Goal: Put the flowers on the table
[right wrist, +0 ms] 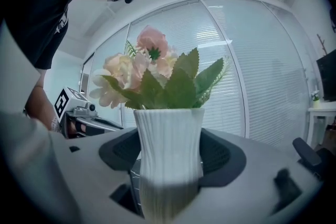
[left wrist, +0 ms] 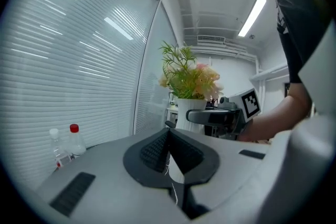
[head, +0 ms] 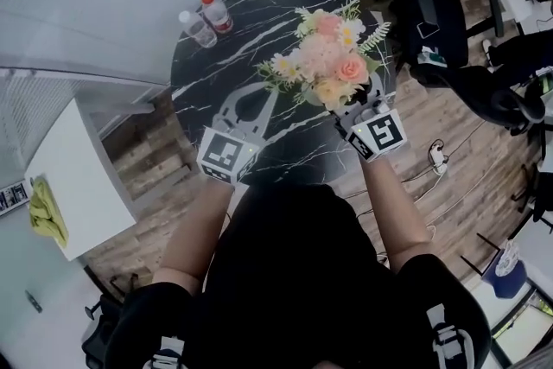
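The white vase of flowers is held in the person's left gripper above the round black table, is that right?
Not quite: the right gripper holds it. The right gripper view shows its jaws closed on the white vase of flowers. The left gripper is shut on nothing. It is indeed above the round black table.

My table (head: pixel 246 47) is round, with a black marble-look tabletop streaked by white veins. Two small clear bottles stand on it at the far left edge, close beside each other. One has a pale cap (head: pixel 198 28). The other has a red cap (head: pixel 216 12) and stands just behind it, nearer the edge. The flowers (head: pixel 324 56), clamped by their white vase (right wrist: pixel 168 155) in my right gripper (head: pixel 356 110), are over the tabletop's right side. I cannot tell if the vase touches it.
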Tool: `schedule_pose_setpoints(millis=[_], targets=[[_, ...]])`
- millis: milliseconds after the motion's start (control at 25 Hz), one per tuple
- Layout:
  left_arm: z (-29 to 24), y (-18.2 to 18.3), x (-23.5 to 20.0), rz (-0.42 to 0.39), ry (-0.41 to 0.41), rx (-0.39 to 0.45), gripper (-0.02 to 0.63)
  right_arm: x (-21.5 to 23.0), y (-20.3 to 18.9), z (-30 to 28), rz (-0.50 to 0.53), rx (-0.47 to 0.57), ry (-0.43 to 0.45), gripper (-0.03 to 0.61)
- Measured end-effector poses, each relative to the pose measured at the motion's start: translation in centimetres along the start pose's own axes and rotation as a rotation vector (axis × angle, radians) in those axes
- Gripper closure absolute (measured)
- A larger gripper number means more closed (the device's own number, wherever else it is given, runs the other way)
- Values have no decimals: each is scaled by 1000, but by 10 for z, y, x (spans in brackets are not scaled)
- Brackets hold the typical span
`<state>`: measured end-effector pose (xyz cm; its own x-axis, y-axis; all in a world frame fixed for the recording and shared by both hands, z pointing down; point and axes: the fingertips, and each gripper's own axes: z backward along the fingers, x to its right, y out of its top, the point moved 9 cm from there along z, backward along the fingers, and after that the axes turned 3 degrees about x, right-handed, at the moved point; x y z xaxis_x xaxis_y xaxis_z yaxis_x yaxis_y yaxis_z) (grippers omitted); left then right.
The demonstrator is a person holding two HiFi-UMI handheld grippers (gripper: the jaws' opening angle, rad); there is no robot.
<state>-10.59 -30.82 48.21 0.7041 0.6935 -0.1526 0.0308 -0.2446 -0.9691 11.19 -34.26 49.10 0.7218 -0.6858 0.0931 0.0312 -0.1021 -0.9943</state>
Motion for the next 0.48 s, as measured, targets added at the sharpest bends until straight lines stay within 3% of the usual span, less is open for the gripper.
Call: schedule_pose_setpoints(millis=[480], targets=[[-46,-54,-48,62,-2,-9,606,28,-73,-53,19,9,-85,239]])
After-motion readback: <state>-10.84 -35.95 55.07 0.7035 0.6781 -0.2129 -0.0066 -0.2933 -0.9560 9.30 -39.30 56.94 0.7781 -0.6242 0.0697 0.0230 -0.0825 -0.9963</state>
